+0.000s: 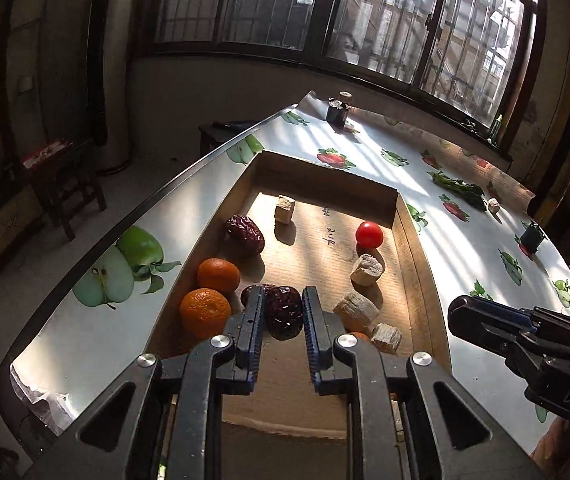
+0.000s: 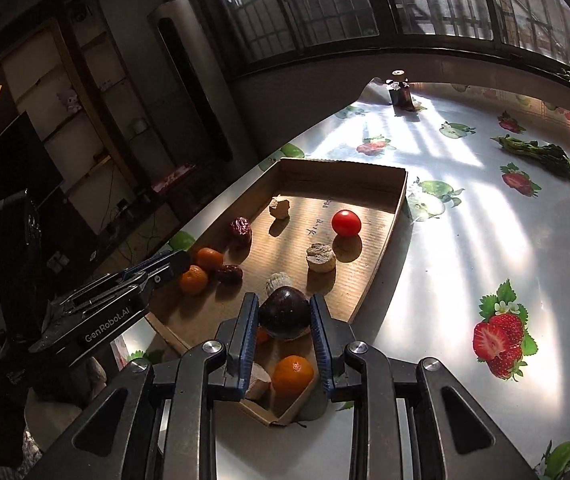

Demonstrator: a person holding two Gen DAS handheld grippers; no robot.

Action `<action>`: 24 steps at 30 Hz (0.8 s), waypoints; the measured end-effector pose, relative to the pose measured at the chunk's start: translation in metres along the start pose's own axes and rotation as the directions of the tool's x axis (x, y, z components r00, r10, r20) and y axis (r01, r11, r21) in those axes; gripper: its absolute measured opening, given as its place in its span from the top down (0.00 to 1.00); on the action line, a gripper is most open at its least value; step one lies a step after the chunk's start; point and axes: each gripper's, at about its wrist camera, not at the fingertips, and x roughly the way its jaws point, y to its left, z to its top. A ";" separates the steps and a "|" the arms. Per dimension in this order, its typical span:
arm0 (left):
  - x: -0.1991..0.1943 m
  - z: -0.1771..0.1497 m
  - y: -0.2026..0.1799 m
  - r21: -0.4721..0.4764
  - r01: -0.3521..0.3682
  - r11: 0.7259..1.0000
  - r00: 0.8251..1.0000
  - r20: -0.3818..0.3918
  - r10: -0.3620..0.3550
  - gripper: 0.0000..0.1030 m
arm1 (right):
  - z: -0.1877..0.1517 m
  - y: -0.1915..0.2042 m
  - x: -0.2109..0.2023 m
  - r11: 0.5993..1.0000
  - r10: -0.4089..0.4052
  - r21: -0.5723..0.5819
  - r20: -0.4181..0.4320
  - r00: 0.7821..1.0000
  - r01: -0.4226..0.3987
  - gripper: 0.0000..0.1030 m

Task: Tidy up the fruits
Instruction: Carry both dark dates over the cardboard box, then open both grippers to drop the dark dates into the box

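Wrinkled dark-red date (image 1: 283, 312), round dark plum (image 2: 285, 312)

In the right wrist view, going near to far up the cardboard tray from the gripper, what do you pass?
Dark plum held in the right gripper → round beige chunk → red tomato → far wall of the cardboard tray.
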 end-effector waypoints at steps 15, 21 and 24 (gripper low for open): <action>0.019 0.000 0.013 -0.045 -0.021 0.999 0.999 -0.039 0.019 0.71 | 0.006 0.002 0.066 0.992 -0.122 -0.038 -0.085 0.989 0.119 0.72; 0.007 0.005 0.010 -0.042 -0.032 0.999 0.999 -0.007 0.032 0.46 | 0.006 0.000 0.058 0.992 -0.125 -0.008 -0.065 0.990 0.125 0.43; -0.003 0.005 0.002 -0.022 -0.049 0.999 0.999 0.012 0.049 0.44 | 0.005 -0.001 0.041 0.991 -0.134 0.011 -0.042 0.990 0.135 0.43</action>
